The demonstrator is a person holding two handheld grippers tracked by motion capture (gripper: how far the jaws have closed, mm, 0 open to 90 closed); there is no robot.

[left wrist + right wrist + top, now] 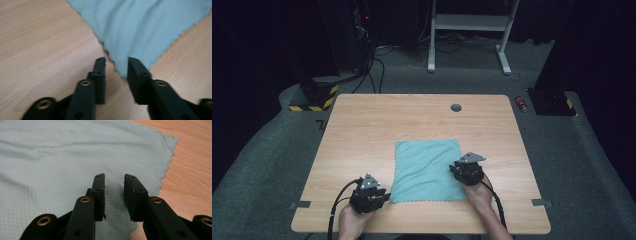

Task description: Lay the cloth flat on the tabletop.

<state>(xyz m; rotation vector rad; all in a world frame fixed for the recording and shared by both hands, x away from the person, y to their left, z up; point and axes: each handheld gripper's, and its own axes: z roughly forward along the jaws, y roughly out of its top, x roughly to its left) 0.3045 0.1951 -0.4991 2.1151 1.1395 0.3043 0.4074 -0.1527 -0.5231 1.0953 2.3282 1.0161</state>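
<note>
A light teal cloth (427, 170) lies flat and spread out on the wooden table (382, 120), near its front edge. My left gripper (384, 195) sits low at the cloth's near left corner. In the left gripper view the cloth (145, 25) tapers to a corner that reaches into the gap of the left gripper (116, 61), whose jaws stand apart without pressing on it. My right gripper (456, 167) hovers over the cloth's right edge. In the right gripper view the right gripper (114, 178) is open above the cloth (75, 152), with nothing pinched.
A round grey cable hole (456, 107) is set into the table's far side. Grey tape strips (300, 204) mark the front corners. On the carpet stand a red can (522, 103), a white desk frame (469, 22) and a yellow-black striped base (314, 97).
</note>
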